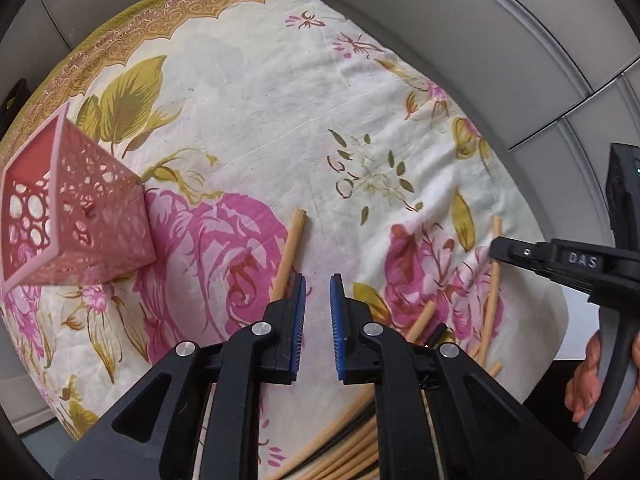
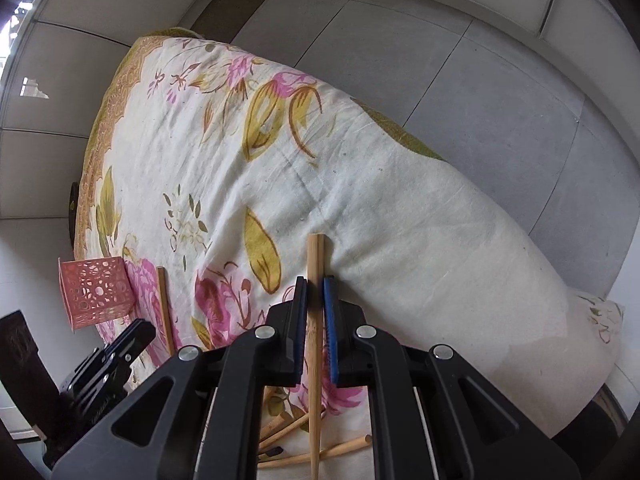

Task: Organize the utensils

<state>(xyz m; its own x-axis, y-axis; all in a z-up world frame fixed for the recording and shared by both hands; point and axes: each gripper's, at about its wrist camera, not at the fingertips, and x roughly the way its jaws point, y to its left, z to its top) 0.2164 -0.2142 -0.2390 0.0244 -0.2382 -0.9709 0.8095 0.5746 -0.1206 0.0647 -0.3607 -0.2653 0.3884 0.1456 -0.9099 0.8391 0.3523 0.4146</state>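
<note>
A pink perforated square holder stands on the floral cloth at the left; it also shows in the right wrist view. Several bamboo chopsticks lie loose on the cloth near the front. My left gripper is open and empty, just right of one chopstick. My right gripper is shut on a chopstick that points forward between the pads; this gripper also shows at the right edge of the left wrist view.
The table is covered by a cream cloth with pink roses. Grey wall panels surround it. More chopsticks lie under my right gripper. A hand holds the right gripper's handle.
</note>
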